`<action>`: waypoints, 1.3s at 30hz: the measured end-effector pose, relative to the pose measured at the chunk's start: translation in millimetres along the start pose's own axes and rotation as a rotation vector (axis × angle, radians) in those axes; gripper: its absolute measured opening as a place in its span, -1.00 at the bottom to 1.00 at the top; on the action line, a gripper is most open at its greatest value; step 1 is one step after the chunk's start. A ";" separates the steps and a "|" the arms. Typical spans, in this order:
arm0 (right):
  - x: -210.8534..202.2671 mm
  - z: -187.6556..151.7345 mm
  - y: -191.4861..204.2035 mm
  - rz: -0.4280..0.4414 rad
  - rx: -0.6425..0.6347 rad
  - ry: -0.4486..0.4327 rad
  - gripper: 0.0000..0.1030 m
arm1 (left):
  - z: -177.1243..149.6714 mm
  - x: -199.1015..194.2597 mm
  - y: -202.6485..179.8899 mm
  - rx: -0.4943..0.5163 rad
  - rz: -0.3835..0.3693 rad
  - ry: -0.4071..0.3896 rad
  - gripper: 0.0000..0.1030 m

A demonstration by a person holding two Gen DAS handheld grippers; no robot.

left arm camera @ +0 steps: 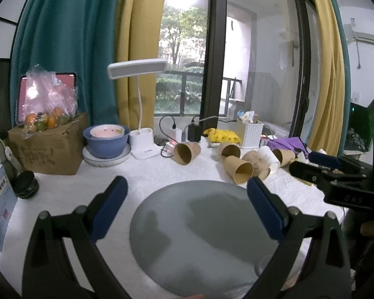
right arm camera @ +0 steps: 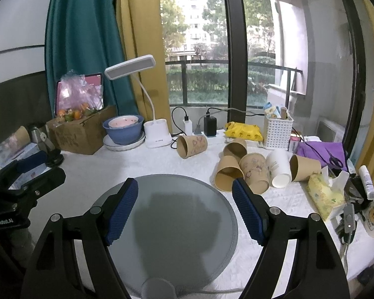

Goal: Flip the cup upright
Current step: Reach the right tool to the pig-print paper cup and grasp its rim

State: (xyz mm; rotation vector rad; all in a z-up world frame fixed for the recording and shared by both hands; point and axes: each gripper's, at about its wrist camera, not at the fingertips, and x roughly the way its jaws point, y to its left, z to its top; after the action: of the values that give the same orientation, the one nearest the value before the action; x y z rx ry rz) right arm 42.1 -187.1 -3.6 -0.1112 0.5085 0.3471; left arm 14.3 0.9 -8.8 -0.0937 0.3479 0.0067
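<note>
The right hand-held gripper (right arm camera: 185, 206) hangs wide open over a round grey mat (right arm camera: 172, 214) on the white-covered counter (right arm camera: 142, 160), nothing between its blue pads (right arm camera: 122, 209). Beyond the mat, six paper cups lie on their sides: a lone brown cup (right arm camera: 192, 145) near the white desk lamp (right arm camera: 147, 104), and a cluster to the right containing a white cup (right arm camera: 279, 170). The left hand-held gripper (right arm camera: 25, 172) shows at the left edge.
</note>
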 end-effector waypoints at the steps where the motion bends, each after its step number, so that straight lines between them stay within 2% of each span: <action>1: 0.3 0.0 -0.1 0.000 0.000 0.000 0.56 | 0.3 4.6 0.0 0.003 0.000 0.008 0.89; 10: 50.7 7.1 -21.4 0.013 0.041 0.071 0.56 | 7.8 60.1 3.3 0.044 -0.009 0.103 0.89; 27: 179.7 37.2 -84.7 -0.023 0.130 0.218 0.56 | 42.4 253.1 8.2 0.200 -0.094 0.316 0.89; 39: 252.2 55.7 -119.9 -0.038 0.173 0.274 0.56 | 46.0 357.8 9.8 0.268 -0.113 0.362 0.89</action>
State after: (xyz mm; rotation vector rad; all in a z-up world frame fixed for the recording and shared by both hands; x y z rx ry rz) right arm 315.7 -213.7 -77.7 -0.0004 0.8042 0.2499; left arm 366.1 11.5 -88.6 0.1539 0.7007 -0.1705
